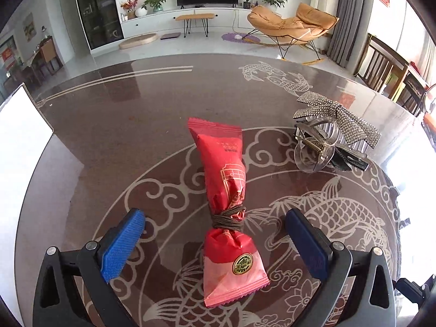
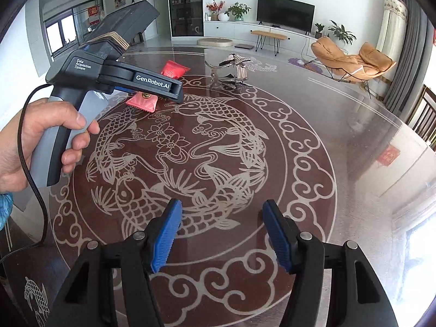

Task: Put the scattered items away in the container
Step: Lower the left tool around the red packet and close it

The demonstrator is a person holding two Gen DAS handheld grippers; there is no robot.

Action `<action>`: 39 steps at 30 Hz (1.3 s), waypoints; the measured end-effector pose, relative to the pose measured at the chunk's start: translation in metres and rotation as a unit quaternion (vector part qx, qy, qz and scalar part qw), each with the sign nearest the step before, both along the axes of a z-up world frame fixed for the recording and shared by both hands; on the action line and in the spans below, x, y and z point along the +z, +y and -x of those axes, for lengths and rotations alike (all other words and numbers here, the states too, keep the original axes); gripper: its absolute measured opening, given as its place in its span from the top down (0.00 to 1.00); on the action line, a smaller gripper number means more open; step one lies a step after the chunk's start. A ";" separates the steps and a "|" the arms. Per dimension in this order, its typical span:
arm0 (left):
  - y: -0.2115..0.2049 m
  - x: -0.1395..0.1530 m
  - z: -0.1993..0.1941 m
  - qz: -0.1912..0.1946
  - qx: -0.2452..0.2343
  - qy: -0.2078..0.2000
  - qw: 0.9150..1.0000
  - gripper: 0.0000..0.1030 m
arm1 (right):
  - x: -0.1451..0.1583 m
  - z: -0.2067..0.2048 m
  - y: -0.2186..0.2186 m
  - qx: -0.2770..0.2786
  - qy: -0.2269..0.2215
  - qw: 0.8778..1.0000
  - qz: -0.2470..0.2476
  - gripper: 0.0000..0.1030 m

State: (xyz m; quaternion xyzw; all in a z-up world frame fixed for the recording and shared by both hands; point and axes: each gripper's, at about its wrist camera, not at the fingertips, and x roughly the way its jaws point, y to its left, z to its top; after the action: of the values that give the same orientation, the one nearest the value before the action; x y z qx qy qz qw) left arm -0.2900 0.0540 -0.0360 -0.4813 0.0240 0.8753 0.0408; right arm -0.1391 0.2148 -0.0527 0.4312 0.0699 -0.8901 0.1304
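Observation:
A red snack packet (image 1: 227, 204) with a brown hair tie (image 1: 228, 218) wound round its middle lies on the round glass table (image 1: 136, 125). My left gripper (image 1: 215, 229) is open, with its blue pads on either side of the packet's near half and not touching it. A clear hair claw clip with a rhinestone bow (image 1: 333, 133) lies to the right of the packet. In the right wrist view the packet (image 2: 158, 87) sits partly hidden under the left gripper, and the clip (image 2: 231, 72) lies beyond it. My right gripper (image 2: 222, 234) is open and empty above the koi pattern.
A white container (image 1: 21, 141) stands at the table's left edge. Wooden chairs (image 1: 381, 68) stand beyond the table's right side. A hand (image 2: 41, 141) holds the left gripper's handle at the left of the right wrist view.

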 end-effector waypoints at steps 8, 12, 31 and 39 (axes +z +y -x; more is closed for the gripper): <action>0.002 -0.001 -0.001 -0.001 0.002 0.015 1.000 0.00 | 0.001 -0.001 0.001 0.000 0.000 1.000 0.000 0.39; 0.003 -0.002 0.000 -0.001 0.002 0.016 1.000 0.00 | 0.001 -0.001 0.000 0.000 0.000 1.000 0.000 0.39; -0.012 0.009 -0.008 -0.001 0.020 0.029 0.999 0.26 | 0.002 -0.001 0.001 0.000 -0.001 1.000 0.000 0.39; -0.030 0.011 -0.017 -0.001 0.003 0.050 0.999 0.64 | 0.019 0.029 0.003 0.013 0.033 0.998 0.049 0.39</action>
State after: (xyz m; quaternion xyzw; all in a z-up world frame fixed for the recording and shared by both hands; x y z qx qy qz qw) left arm -0.2735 0.0236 -0.0251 -0.4368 0.0241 0.8984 0.0375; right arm -0.1679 0.2180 -0.0334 0.3940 0.0361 -0.9042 0.1606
